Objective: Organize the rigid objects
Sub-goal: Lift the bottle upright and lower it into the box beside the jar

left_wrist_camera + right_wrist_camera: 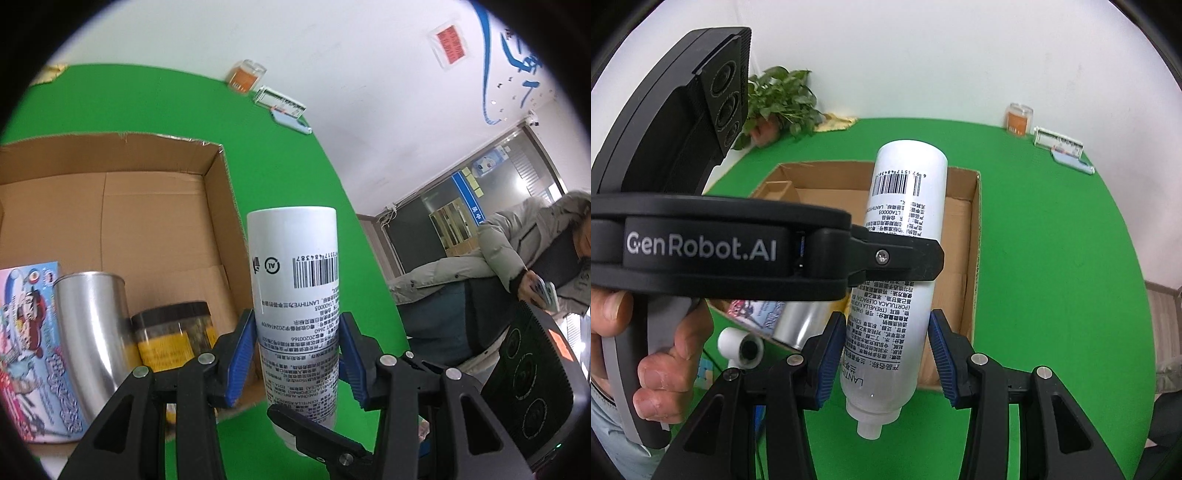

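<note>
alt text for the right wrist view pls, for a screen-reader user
Both grippers clamp a white bottle, neck down, over a cardboard box on a green table; the left gripper reaches in from the side.

Bottle [295,295] before box [218,206], can [92,325] and jar [173,332] inside

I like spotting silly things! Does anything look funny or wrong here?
Yes. The tall white printed bottle hangs tilted in the air near the brown cardboard box. The left gripper and right gripper both clamp it. Its printing reads upside down, and its neck seems capless.
</note>
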Action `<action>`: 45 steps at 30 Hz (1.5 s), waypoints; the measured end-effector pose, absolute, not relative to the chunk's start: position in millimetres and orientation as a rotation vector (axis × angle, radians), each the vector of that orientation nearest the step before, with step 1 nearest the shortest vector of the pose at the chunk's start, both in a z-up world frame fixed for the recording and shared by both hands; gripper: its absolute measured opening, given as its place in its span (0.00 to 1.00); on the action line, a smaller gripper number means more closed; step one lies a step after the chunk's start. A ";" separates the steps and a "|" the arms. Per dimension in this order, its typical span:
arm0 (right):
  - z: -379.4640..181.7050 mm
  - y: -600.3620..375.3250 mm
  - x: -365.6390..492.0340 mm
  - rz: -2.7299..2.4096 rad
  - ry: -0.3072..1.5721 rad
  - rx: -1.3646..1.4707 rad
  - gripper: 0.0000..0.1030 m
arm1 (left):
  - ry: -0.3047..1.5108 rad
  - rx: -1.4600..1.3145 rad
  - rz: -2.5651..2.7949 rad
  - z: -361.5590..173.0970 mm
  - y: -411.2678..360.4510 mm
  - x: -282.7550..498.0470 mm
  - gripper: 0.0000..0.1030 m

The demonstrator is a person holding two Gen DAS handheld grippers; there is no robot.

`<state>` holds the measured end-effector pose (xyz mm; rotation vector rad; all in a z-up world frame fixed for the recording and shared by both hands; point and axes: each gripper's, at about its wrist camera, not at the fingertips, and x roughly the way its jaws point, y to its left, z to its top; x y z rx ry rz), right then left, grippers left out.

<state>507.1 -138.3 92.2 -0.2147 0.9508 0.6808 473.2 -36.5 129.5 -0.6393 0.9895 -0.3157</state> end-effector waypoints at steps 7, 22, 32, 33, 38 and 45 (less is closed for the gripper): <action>47.4 -119.4 549.2 0.662 1.031 -0.203 0.42 | 1.071 -0.657 -0.299 91.4 -33.7 511.7 0.42; -8.7 -123.4 568.4 0.581 1.124 -0.225 0.41 | 1.207 -0.659 -0.300 46.3 -46.7 545.4 0.42; -15.2 -131.8 587.6 0.594 1.154 -0.194 0.42 | 1.156 -0.616 -0.250 57.0 -40.3 533.8 0.43; -15.8 -133.7 589.5 0.595 1.144 -0.199 0.42 | 1.113 -0.593 -0.216 64.7 -35.4 529.0 0.43; -12.5 -140.3 577.6 0.593 1.139 -0.178 0.45 | 0.968 -0.520 -0.179 98.4 -21.9 499.5 0.43; 28.2 -170.2 506.1 0.534 0.885 -0.178 0.99 | 0.668 -0.228 -0.018 151.1 -13.3 388.9 0.65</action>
